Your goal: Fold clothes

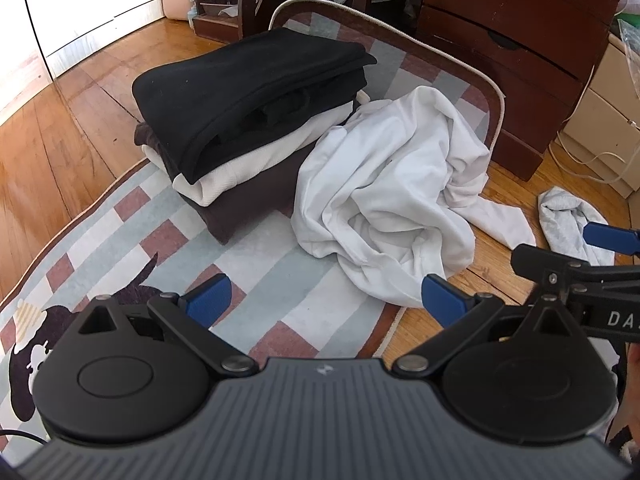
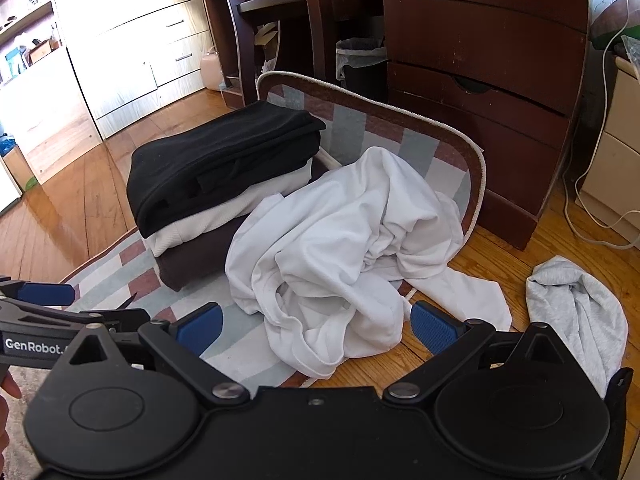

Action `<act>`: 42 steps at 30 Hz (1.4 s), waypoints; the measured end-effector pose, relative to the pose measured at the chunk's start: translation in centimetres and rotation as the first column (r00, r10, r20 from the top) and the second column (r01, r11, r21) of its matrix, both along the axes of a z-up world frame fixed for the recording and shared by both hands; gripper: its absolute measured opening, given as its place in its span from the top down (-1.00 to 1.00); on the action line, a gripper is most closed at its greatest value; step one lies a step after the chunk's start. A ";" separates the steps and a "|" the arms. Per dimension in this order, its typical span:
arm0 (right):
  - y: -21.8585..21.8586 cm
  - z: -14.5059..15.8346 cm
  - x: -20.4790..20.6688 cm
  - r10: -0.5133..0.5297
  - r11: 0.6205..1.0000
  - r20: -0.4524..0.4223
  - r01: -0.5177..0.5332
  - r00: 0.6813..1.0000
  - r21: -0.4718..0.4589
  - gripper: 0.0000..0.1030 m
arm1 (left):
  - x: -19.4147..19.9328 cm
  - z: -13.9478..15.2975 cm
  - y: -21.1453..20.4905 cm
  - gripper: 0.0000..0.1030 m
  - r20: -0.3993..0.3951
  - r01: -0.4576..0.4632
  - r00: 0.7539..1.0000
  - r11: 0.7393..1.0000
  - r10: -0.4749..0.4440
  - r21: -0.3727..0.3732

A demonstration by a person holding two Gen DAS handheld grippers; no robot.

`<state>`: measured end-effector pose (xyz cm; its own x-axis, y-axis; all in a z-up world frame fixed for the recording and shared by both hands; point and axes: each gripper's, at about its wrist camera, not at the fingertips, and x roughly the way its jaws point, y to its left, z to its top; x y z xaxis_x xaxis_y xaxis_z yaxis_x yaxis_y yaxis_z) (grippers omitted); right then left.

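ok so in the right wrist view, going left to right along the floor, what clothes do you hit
folded stack topped by a black garment → crumpled white garment on the patterned rug → grey garment on the bare wood floor

rug (image 1: 280, 264): folded stack (image 1: 248, 112), crumpled white garment (image 1: 392, 184) | wood floor (image 1: 72, 128): grey garment (image 1: 568, 216)

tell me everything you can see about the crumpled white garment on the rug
The white garment is a soft, thin-looking fabric, unfolded and bunched into a loose heap with deep creases and a stitched hem showing at its near edge. It lies mostly on the patterned rug, its right side spilling onto the wooden floor, where one flat flap stretches out. Its left edge touches the folded stack. Neither the left gripper nor the right gripper holds it; both are open just short of it.
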<state>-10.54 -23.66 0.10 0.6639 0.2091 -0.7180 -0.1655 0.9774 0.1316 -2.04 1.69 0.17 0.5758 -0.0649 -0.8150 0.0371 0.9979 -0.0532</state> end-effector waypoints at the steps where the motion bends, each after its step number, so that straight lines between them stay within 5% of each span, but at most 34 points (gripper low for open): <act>1: 0.0 0.0 0.0 -0.001 1.000 -0.001 0.001 1.000 -0.001 -0.98 | 0.0 -0.1 0.0 -1.00 -0.001 0.001 1.000 1.000 -0.001 0.001; 26: -0.3 -0.4 0.5 -0.014 1.000 -0.008 0.014 1.000 -0.006 -0.98 | 0.7 -0.6 -0.4 -1.00 -0.017 0.010 1.000 1.000 -0.010 0.005; 34: -3.0 -0.1 2.2 0.026 0.991 0.066 -0.034 0.997 0.128 -0.98 | 7.2 -0.9 -3.0 -1.00 -0.018 0.071 0.997 0.989 -0.069 0.129; 42: -7.1 -7.7 10.7 -0.086 0.964 -0.149 0.120 0.985 0.238 -0.81 | 16.3 -8.1 -4.6 -0.94 -0.138 0.047 0.990 0.989 -0.028 0.138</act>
<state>0.12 -30.75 -7.56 0.5907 0.3252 -0.7385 -0.0292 0.9232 0.3832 14.24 -2.94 -7.90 0.4589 0.0364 -0.8878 0.0764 0.9938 0.0803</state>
